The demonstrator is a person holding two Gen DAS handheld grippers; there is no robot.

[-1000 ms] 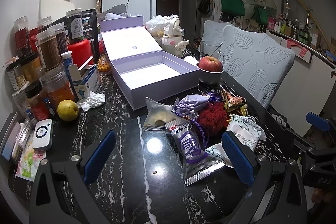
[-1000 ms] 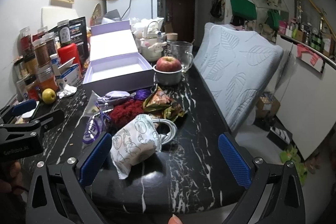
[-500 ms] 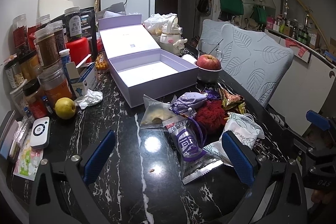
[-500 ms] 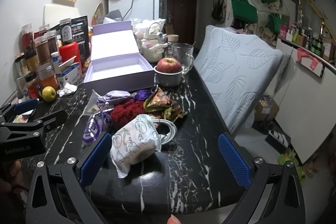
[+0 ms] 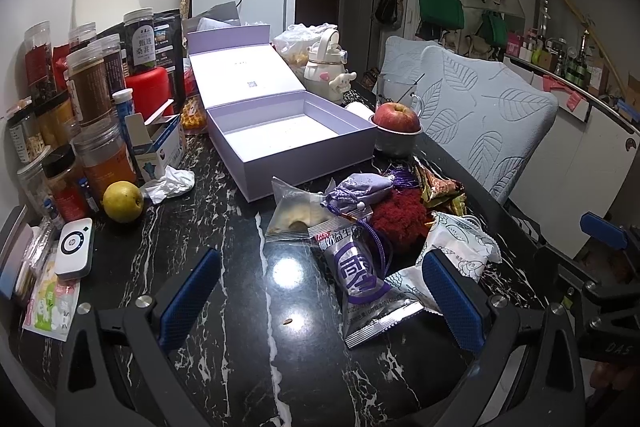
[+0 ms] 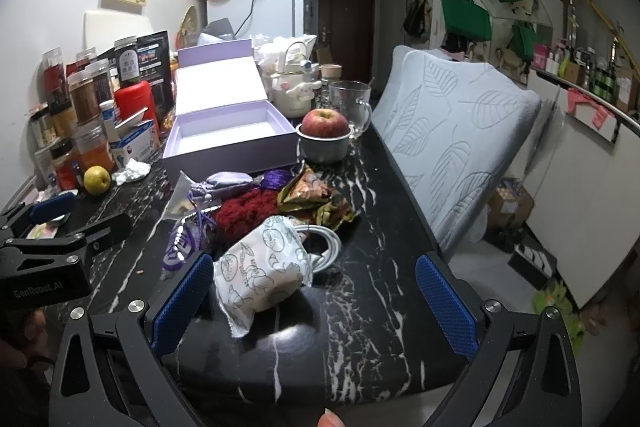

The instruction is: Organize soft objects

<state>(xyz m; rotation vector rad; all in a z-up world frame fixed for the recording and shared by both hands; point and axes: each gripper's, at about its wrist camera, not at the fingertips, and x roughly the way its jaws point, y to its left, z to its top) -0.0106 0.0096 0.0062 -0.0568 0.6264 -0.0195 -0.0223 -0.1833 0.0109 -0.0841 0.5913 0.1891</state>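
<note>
Careful: both tools spread, empty. Your right tool (image 6: 312,301) near white pouch (image 6: 266,267) (cable (image 6: 328,245) touching behind) may drag cable off surface (image 6: 372,227).

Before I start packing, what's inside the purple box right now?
The purple box stands open with its lid tipped back, and the floor that shows is bare white. The strip just behind its near wall is hidden in both views.

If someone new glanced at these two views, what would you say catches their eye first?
Probably the open lavender box, lid up and nothing inside, at the middle of the black marble table. Just in front of it lies a jumble of soft things: a red fuzzy ball, a lilac pouch and a white printed packet. Behind the pile, a red apple sits in a small metal bowl.
</note>
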